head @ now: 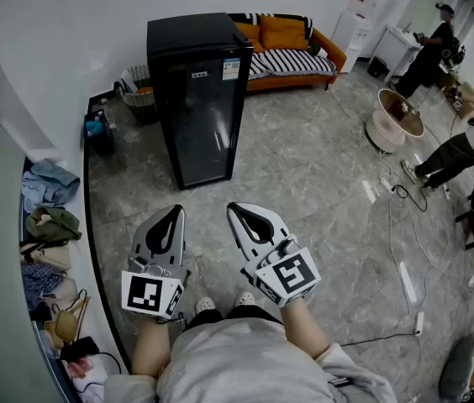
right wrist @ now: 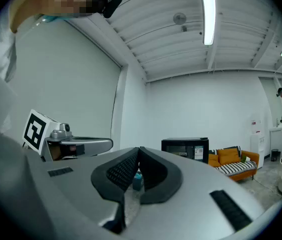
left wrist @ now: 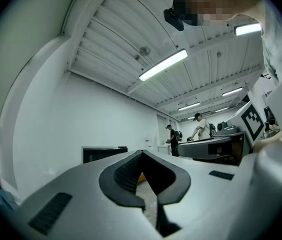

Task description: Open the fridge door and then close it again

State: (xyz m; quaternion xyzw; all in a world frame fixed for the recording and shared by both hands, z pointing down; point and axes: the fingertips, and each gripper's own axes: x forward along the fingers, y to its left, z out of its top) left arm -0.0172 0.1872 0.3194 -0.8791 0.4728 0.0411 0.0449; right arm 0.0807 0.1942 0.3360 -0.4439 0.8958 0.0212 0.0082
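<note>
Both grippers are pointing forward shut and empty, the left gripper [head: 170, 221] and the right gripper [head: 241, 218] side by side, while the fridge [head: 197, 99] is standing upright against the wall [head: 60, 40] straight ahead and well apart from them, its dark door [head: 210, 120] closed and facing me. Neither gripper is sitting clearly nearer, so I am judging that the coming move is calling for a walk forward first. I am failing to make out any handle or hinge side on that glossy door.
</note>
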